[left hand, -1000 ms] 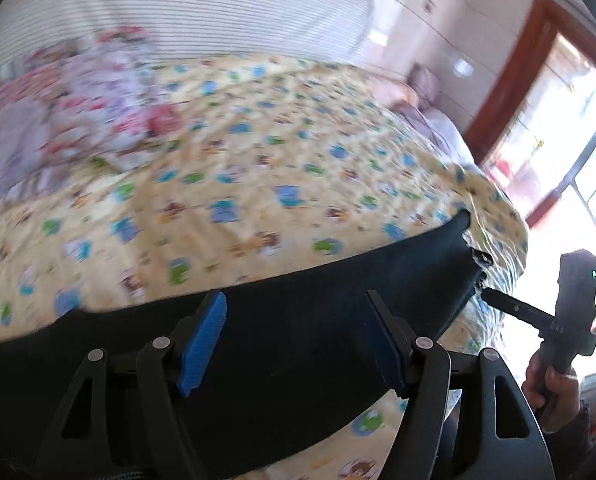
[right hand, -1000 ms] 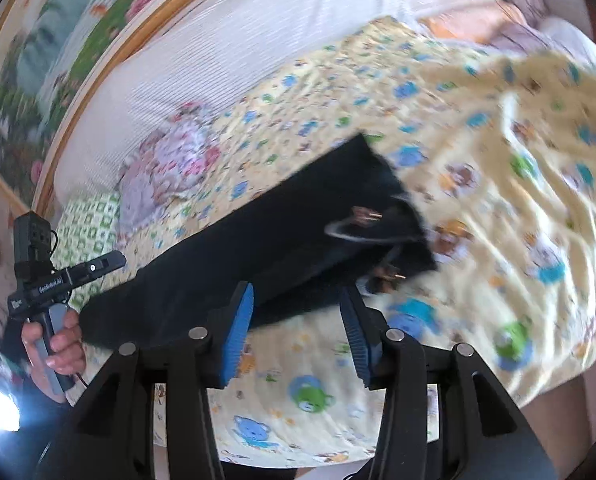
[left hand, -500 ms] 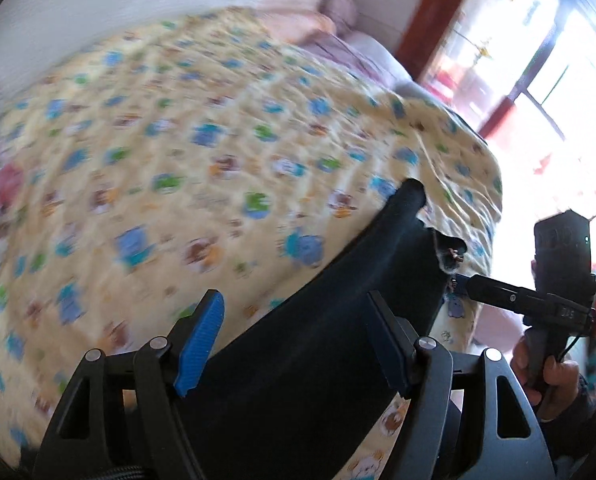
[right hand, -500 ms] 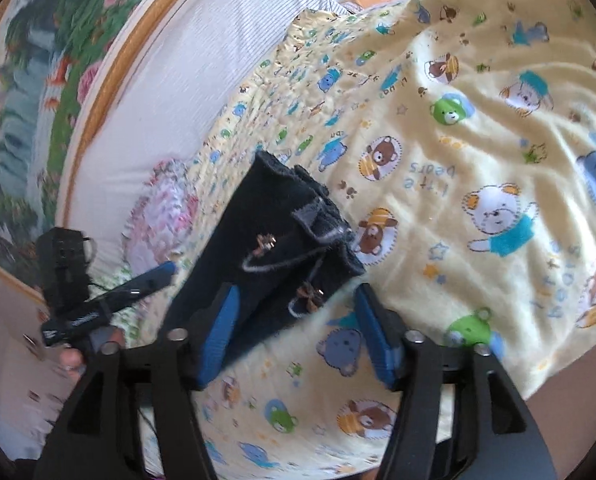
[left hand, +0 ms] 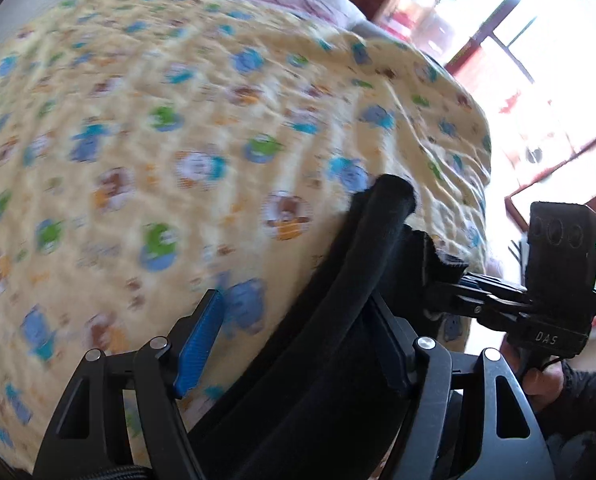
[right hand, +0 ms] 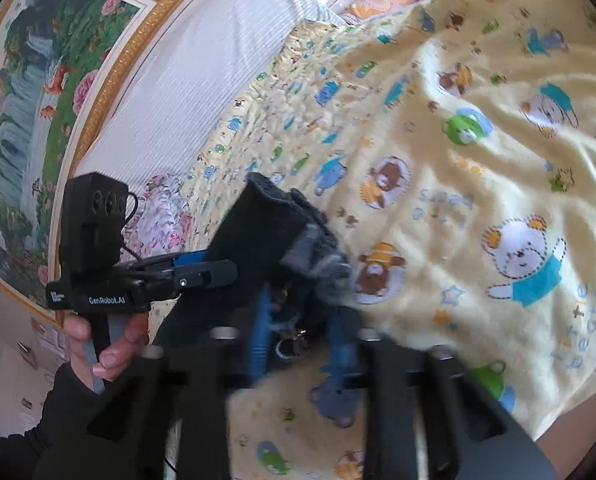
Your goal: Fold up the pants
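Yellow bear-print blanket [left hand: 202,128] covers the bed, and the black pants [right hand: 258,224] lie along its near edge, waistband end bunched toward me. My right gripper [right hand: 298,344] is closing on that waistband, drawstring between its fingers, while my left gripper [left hand: 294,340] stands wide open astride the dark cloth, gripping nothing. I judge this the pick-up before a fold; next the left must pinch too.

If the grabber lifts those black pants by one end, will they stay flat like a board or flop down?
Probably flop. The pants already bend and roll over themselves on the blanket, so they look soft, not stiff. The cloth looks thick and fuzzy, so it likely won't slip from the right gripper, whose jaws are closing on the waist end. The drawstring may dangle.
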`<state>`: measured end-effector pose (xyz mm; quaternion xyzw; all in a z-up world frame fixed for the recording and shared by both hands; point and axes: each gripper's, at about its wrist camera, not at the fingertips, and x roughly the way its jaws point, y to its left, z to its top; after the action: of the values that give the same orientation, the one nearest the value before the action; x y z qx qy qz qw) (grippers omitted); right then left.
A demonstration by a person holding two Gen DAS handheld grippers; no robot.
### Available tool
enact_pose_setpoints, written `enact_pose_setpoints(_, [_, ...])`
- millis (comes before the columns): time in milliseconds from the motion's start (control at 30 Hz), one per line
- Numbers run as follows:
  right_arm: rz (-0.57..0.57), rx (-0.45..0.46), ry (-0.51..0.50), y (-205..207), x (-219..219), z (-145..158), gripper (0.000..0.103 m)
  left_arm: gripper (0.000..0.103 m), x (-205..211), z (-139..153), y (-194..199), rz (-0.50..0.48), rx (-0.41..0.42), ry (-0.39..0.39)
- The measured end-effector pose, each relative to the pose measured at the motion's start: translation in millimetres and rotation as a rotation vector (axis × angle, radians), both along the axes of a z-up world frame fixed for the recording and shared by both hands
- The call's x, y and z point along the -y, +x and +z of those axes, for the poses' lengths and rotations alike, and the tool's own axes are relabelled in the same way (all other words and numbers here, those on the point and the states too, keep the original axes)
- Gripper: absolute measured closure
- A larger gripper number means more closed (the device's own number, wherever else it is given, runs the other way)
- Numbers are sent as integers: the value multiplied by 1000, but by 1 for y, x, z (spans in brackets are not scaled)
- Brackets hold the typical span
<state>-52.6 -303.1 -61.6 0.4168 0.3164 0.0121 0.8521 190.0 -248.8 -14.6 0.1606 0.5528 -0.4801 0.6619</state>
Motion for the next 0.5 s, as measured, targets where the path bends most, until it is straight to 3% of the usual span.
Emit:
enact_pose_setpoints(100, [11, 29, 9, -8, 2, -3, 86, 33, 17, -7, -3, -47, -16, 3])
enact_pose_setpoints(167, [16, 46, 6, -11, 1, -1, 87, 51, 21, -5, -1, -59, -32, -27])
enact_pose_setpoints(200, [20, 53, 7, -12, 0, 0, 87, 75, 20, -4, 0, -61, -53, -46])
enact_pose_setpoints(233, [22, 55, 6, -12, 0, 0, 87, 90, 19, -1, 2, -61, -88, -71])
enact_pose_setpoints(500, [52, 145, 10, -16, -10, 22, 88, 93, -14, 39, -16, -38, 4, -192])
